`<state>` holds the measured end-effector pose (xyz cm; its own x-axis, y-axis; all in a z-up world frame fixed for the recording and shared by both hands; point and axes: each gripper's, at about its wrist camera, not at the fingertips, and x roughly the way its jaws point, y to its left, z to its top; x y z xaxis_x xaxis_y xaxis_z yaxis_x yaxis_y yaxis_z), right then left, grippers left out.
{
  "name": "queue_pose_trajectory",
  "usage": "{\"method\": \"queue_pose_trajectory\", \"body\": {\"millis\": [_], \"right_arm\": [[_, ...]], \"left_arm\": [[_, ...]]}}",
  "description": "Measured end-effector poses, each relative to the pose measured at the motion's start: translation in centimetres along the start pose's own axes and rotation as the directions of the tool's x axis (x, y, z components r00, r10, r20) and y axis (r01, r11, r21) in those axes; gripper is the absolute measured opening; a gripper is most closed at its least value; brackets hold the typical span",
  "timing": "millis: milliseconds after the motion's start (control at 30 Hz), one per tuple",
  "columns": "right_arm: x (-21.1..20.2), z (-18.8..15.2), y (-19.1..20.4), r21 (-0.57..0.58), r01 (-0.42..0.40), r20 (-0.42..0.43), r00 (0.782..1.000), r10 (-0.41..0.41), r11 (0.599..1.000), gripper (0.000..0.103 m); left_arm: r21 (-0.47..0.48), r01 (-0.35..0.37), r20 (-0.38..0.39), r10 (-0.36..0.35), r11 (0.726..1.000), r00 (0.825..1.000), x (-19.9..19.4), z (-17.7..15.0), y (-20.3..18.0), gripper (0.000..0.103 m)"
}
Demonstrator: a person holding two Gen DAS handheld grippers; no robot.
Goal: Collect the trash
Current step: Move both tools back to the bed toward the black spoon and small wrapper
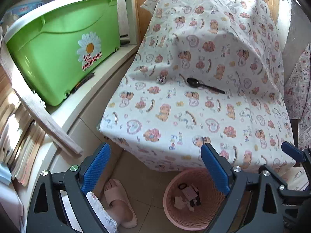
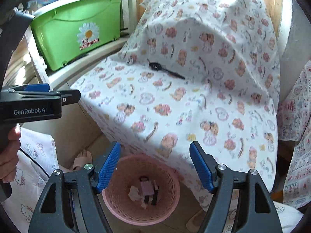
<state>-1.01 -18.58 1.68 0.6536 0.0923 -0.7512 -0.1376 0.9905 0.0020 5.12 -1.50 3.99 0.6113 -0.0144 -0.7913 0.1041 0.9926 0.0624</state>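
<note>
A pink mesh basket (image 1: pixel 175 219) (image 2: pixel 120 213) stands on the floor below the cloth-covered table (image 1: pixel 213 120) (image 2: pixel 175 106). Paper scraps and a dark wrapper (image 1: pixel 187 196) (image 2: pixel 145 192) lie inside it. On the cloth rest a black plastic spoon (image 1: pixel 204 86) (image 2: pixel 167 70) and, to its left, a small crumpled wrapper (image 1: pixel 161 79) (image 2: pixel 129 60). My left gripper (image 1: pixel 155 149) hangs open and empty above the basket's left side. My right gripper (image 2: pixel 155 146) is open and empty over the basket. Both are well short of the spoon.
A green tub (image 1: pixel 58 48) (image 2: pixel 77 27) sits on a white ledge to the left. A wooden plank (image 1: pixel 44 114) leans below it. A foot in a pink slipper (image 1: pixel 118 200) is beside the basket. Another patterned cloth (image 2: pixel 295 116) hangs at the right.
</note>
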Motion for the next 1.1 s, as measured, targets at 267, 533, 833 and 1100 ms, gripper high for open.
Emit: {"method": "queue_pose_trajectory", "body": {"millis": [267, 533, 833, 1100], "right_arm": [[-0.4, 6.8, -3.8, -0.004, 0.028, 0.080, 0.996, -0.027, 1.000, 0.075], [1.5, 11.7, -5.7, -0.025, 0.035, 0.133, 0.991, -0.031, 0.999, 0.075], [7.2, 11.9, -7.7, 0.009, 0.019, 0.080, 0.997, -0.020, 1.000, 0.075], [9.8, 13.8, -8.6, -0.017, -0.008, 0.054, 0.998, 0.008, 1.000, 0.075]], "left_arm": [[-0.028, -0.021, 0.048, 0.022, 0.999, 0.999, 2.4, 7.0, 0.7, 0.093], [-0.036, -0.020, 0.042, 0.021, 0.999, 0.999, 5.8, 9.7, 1.5, 0.093], [-0.053, 0.001, 0.036, 0.001, 0.999, 0.999, 9.2, 13.8, 3.1, 0.093], [-0.011, 0.013, 0.073, -0.012, 1.000, 0.997, 9.9, 16.5, 3.6, 0.093]]}}
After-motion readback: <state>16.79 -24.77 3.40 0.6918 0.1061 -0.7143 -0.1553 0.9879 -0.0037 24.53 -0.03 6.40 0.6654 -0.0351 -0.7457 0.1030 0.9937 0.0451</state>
